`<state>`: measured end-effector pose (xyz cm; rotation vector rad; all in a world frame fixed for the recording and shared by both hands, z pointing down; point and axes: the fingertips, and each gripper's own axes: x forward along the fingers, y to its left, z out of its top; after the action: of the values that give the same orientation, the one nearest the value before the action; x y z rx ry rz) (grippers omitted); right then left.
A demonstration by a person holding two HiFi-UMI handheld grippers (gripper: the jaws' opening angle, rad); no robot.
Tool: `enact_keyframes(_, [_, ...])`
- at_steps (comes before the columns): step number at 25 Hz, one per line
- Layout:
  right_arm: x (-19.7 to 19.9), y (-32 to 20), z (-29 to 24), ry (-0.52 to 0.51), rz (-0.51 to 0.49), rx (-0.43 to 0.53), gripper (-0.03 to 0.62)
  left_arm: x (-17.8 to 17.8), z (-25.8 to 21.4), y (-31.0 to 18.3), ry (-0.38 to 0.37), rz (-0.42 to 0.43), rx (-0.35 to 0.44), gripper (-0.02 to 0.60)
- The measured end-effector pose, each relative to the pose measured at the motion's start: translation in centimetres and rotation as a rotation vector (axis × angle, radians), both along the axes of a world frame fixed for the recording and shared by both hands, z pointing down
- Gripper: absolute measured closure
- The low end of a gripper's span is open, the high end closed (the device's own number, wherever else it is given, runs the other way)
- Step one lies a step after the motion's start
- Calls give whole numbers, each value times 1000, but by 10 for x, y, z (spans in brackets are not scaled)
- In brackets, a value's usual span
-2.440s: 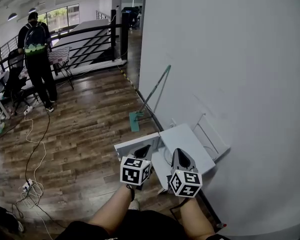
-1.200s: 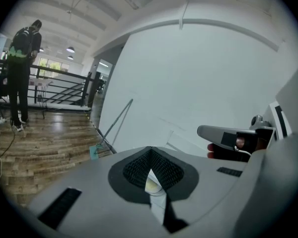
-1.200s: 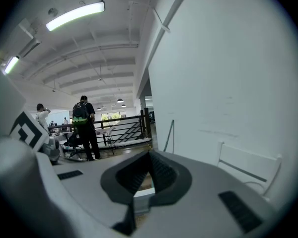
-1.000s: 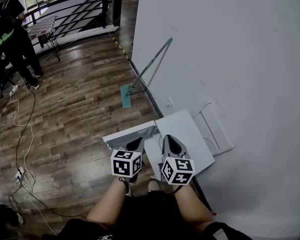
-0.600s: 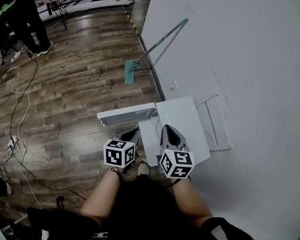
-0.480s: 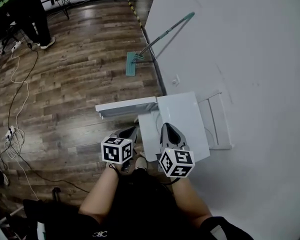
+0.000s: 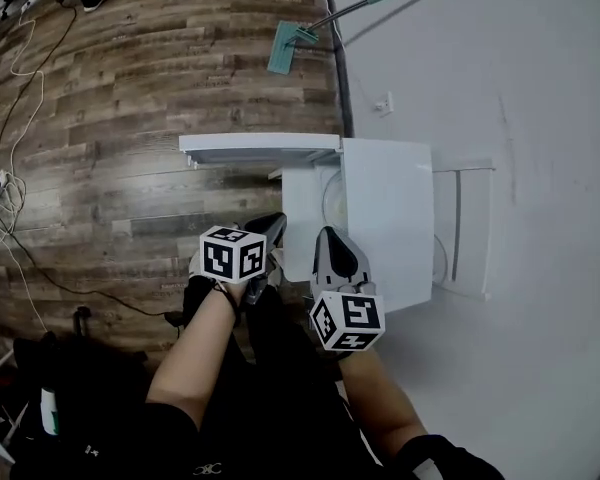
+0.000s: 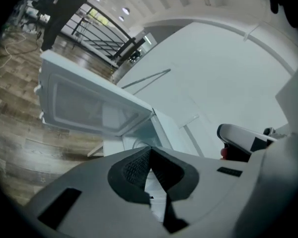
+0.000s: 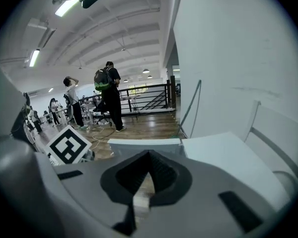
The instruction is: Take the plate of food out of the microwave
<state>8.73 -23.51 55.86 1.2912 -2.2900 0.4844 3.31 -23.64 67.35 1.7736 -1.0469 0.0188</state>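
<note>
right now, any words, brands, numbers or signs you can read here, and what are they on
No text in any view reads clearly.
Square markers on the left gripper and right gripper: black-and-white patterns, no letters or numbers.
Microwave: no brand or label shows.
White print on the person's dark clothing: too small to read.

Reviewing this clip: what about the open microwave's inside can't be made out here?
- Head view: the microwave top covers the cavity, so the plate of food cannot be made out.
- Left gripper view: the left gripper blocks the lower cavity.
- Right gripper view: the right gripper hides the opening.
</note>
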Motion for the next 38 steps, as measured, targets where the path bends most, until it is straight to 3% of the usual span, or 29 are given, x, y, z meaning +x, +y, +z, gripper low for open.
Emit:
enact_keyframes(2, [3, 2, 20, 10, -13, -20, 588, 10, 25, -3, 59, 4, -16, 581])
enact_keyframes(8, [28, 0, 59, 53, -25, -20, 588, 57, 96, -14, 190, 43, -46, 418])
enact_keyframes(14, [71, -5, 75, 73, 16, -9, 588, 114, 153, -34, 227, 69, -82, 354])
enact_keyframes(18, [92, -11, 79, 79, 33, -9, 588, 137, 182, -50, 288, 22, -133, 296])
enact_keyframes(21, [107, -17, 80, 81, 48, -12, 588, 147, 200, -63, 292, -9, -165, 258])
enact_keyframes(31, [134, -30, 85, 79, 82, -28, 588, 174, 236, -81, 182, 37, -234, 255])
enact_keyframes(38, [135, -30, 89, 83, 82, -26, 588, 177, 233, -48, 309, 118, -249, 332])
